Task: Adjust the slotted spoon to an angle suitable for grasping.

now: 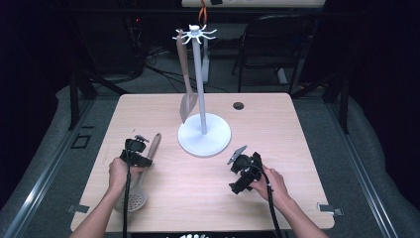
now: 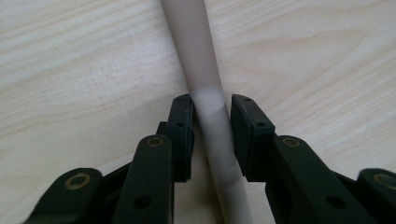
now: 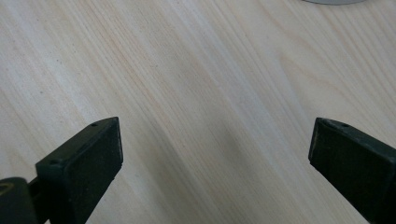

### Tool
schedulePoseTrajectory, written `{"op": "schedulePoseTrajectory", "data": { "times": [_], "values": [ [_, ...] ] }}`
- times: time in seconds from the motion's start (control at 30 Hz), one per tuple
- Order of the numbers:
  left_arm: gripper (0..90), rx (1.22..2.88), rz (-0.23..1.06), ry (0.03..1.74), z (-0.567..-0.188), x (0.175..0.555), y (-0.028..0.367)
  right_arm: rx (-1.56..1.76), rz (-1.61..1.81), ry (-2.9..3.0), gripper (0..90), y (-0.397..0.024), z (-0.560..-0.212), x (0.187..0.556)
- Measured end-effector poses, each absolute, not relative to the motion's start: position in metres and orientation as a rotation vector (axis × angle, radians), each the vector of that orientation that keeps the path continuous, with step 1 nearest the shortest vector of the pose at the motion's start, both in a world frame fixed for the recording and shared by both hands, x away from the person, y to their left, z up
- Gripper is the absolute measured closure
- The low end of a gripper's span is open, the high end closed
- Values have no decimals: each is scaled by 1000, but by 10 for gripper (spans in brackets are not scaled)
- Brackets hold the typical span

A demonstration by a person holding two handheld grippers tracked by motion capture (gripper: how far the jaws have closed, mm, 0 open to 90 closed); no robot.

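- Utensil stand [image 1: 203, 130] with its hanging spatula [image 1: 187, 94] blocks the counter's [image 1: 277, 124] middle rear.
- Slotted spoon [image 1: 140, 181] lies along the front left.
- Bare counter lies open between the two hand-held grippers.

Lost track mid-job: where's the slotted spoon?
High view: the beige slotted spoon lies at the table's near-left, handle between the left hand-held gripper's jaws.

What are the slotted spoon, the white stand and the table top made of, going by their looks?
Slotted spoon: handle matte, smooth and beige, likely silicone or plastic; no grain.
White stand: pole and round base uniform and faintly glossy, probably painted metal or plastic; I cannot tell which.
Table top: pale, with wavy grain lines; wood or wood-look laminate.
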State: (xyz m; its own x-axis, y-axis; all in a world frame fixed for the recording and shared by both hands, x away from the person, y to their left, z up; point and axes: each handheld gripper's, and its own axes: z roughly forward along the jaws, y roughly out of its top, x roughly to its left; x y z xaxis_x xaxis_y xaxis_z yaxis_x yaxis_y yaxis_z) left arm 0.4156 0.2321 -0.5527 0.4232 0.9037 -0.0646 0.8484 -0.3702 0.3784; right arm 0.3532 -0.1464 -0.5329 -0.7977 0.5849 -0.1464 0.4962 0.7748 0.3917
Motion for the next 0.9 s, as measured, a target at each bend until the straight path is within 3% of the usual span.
{"op": "schedulePoseTrajectory", "data": {
  "times": [0.1, 0.63, 0.9],
  "values": [
    [714, 2282, 173, 1508, -552, 415, 236, 842, 489, 2712, 25, -147, -533, 354],
    [758, 2112, 205, 1445, -531, 398, 256, 845, 495, 2706, 26, -148, -532, 354],
    [759, 1985, 305, 1397, -516, 388, 267, 848, 501, 2702, 26, -148, -533, 354]
  ]
}}
